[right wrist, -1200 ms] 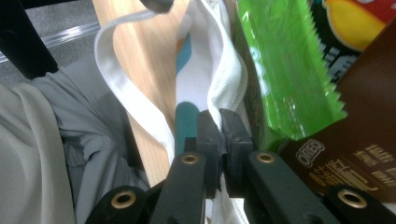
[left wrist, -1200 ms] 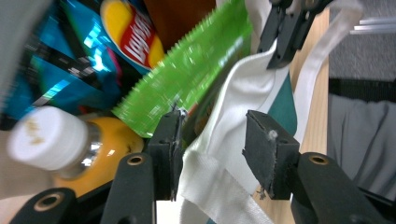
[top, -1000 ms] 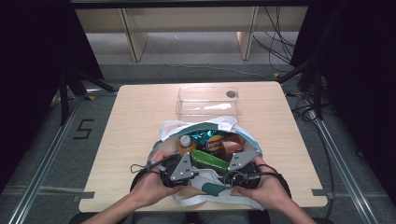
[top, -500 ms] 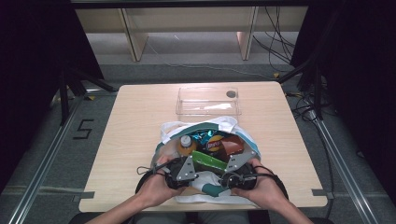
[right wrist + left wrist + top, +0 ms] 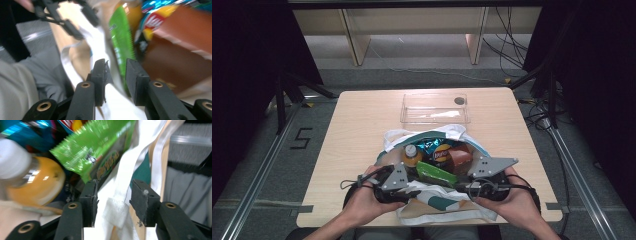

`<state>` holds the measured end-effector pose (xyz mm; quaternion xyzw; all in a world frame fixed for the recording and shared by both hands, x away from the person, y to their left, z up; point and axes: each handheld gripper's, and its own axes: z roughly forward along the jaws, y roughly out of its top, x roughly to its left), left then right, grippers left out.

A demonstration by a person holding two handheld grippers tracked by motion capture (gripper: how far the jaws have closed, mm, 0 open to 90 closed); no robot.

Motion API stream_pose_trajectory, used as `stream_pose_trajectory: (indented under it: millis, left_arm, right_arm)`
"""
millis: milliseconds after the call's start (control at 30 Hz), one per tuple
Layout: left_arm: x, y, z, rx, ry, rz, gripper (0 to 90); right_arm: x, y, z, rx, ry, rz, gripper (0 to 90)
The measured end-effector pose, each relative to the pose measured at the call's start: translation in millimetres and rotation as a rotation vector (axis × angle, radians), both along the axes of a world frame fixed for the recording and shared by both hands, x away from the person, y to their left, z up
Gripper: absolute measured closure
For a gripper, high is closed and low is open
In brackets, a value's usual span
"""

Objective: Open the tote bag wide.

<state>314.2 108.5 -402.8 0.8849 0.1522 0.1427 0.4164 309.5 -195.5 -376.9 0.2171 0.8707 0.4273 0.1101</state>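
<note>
Bag (image 5: pixel 439 207) holds bottle (image 5: pixel 411 154), snack packs; both tools' jaws opening, fabric between.

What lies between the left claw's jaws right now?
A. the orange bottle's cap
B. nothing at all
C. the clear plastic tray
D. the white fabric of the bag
D: in the left gripper view the bag's white fabric runs up between the left claw jaws, which stand apart with a gap at the right pad, while the orange bottle sits off to the side.
</note>
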Motion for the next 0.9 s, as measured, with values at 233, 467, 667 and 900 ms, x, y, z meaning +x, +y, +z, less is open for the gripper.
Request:
stream_pose_trajectory:
  millis: [233, 467, 667, 900]
  left_arm:
    - [1.0, 31.3, 35.9, -0.129, -0.054, 0.093, 47.8]
    - [14.4, 54.1, 58.2, -0.192, -0.169, 0.172, 47.0]
    - [30.3, 60.6, 55.7, -0.128, -0.201, 0.212, 42.9]
    - [43.8, 51.3, 45.3, -0.051, -0.206, 0.176, 46.6]
  right_arm:
    - [5.2, -18.2, 13.7, 0.067, -0.024, -0.100, 70.3]
    - [11.6, -27.9, 32.6, 0.115, -0.110, -0.152, 70.4]
    - [20.9, -33.6, 42.6, 0.126, -0.178, -0.222, 65.7]
    - [38.3, -34.0, 38.3, 0.066, -0.178, -0.234, 64.7]
